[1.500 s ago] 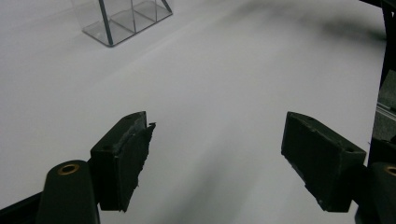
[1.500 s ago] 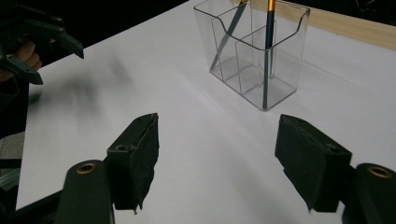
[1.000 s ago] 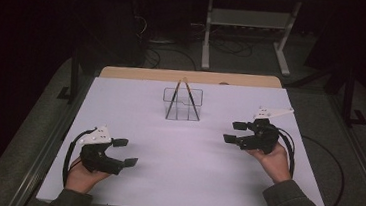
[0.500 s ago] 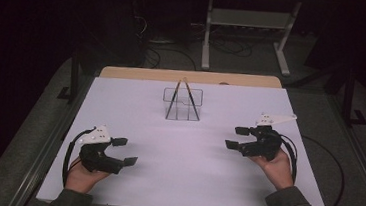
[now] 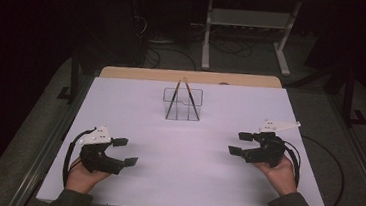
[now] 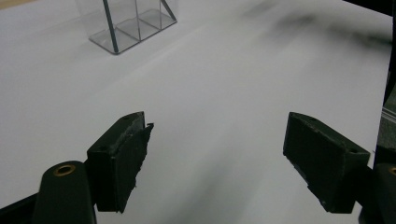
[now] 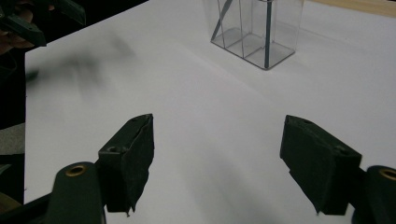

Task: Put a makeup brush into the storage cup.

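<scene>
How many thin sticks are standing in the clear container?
2. One stick leans at the left of the clear container, the other stick at the right; their tops meet.

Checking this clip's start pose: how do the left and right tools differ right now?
The left tool sits near the table's front left corner, nearer the person; the right tool sits farther forward on the right side, closer to the clear holder. The left one's jaws point right, the right one's point left. Both are open and empty, held low over the white surface, each in a hand.
</scene>
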{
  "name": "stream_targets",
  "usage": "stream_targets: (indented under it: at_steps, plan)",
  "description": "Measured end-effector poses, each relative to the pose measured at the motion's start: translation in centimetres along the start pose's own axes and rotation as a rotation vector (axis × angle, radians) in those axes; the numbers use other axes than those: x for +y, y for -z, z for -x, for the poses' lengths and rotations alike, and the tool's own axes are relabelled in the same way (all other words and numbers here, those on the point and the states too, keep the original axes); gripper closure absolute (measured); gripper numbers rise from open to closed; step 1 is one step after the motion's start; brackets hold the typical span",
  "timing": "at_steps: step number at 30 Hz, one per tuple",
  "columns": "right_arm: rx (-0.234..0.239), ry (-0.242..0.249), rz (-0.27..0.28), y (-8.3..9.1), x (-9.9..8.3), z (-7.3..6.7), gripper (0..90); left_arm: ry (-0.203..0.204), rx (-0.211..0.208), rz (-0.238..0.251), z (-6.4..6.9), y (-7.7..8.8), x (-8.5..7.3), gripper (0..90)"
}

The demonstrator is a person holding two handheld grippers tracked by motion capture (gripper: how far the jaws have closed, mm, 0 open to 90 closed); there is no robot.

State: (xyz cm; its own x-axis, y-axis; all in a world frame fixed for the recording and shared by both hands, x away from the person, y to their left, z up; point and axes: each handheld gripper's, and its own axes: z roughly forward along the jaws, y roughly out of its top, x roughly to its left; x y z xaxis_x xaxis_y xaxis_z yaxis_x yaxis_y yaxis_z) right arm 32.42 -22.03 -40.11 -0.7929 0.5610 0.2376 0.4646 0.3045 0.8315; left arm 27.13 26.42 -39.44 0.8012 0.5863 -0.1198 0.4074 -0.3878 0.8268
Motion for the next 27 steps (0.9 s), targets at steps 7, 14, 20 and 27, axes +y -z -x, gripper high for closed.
stream_targets:
  at_steps: [7,14,20,27]
  plan:
    - [-0.005,-0.007,0.005,0.3,-0.9,-0.1,25.0,-0.006,0.002,0.000,-0.1,0.1,0.0,20.9]
    - [-0.016,-0.017,0.005,0.7,-1.7,0.0,24.6,0.007,0.000,0.000,0.0,0.1,-0.1,20.8]
    - [-0.020,-0.026,0.009,1.1,-2.3,0.0,24.6,-0.007,-0.002,-0.007,0.0,0.0,-0.1,20.8]
    - [-0.018,-0.027,0.007,1.2,-2.5,-0.1,24.3,-0.002,-0.002,-0.005,0.0,0.1,-0.2,20.7]
